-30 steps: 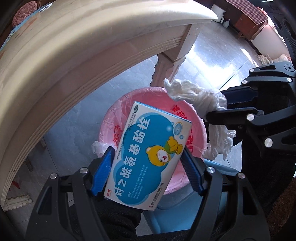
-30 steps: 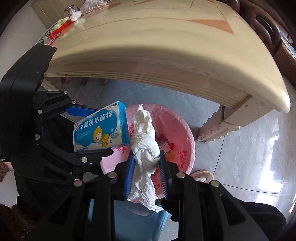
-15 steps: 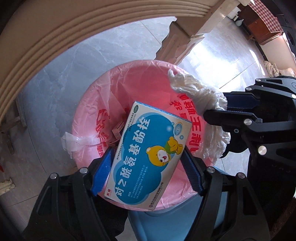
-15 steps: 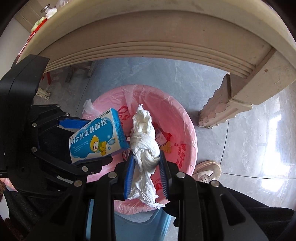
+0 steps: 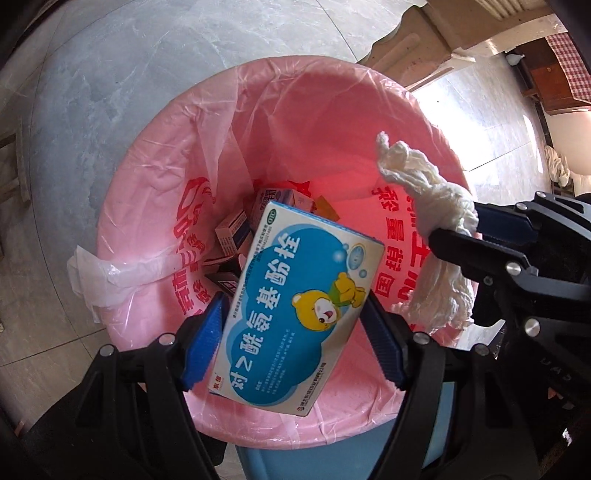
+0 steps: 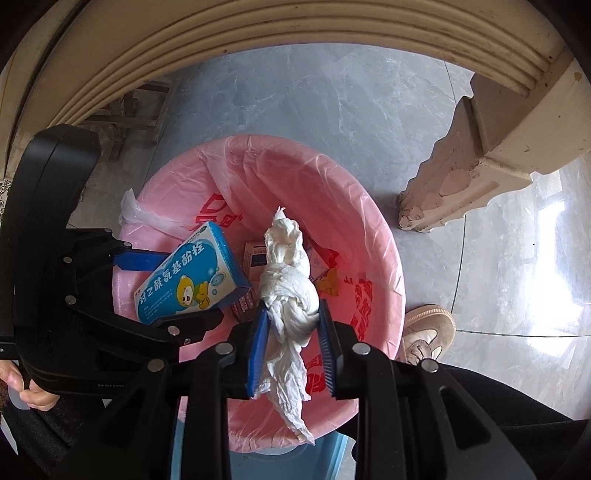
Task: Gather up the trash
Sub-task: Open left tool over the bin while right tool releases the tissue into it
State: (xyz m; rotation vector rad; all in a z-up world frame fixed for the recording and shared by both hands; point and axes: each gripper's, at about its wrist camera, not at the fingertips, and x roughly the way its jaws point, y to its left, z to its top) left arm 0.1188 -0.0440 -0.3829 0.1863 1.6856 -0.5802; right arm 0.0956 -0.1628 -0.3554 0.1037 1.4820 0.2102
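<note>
Flooring of grey marbled tile fills most of both views, with the moulded edge of a cream wooden table arching above it and one carved table leg standing beside the bin. Below my two grippers sits the round bin lined with a pink plastic bag printed in red characters; a blue rim shows under the liner at the near side.

Inside the bin I count several small cardboard cartons lying at the bottom, so part of the collecting is, in my judgement, already done.

Left gripper: fingers set wide, blue pads pressed on both long sides of a blue-and-white medicine box with a cartoon bear. The box hangs tilted over the bin mouth, clear of the liner.

Right gripper: fingers narrow, clamped on a twisted wad of white tissue paper, whose loose tail hangs below the pads. It too sits above the opening, just beside the box, not touching it.

Assessment: both items are carried to the drop point but not yet released. What is left is opening each pair of fingers; whether more trash lies elsewhere, I cannot tell. A beige shoe shows just beside the bin.
</note>
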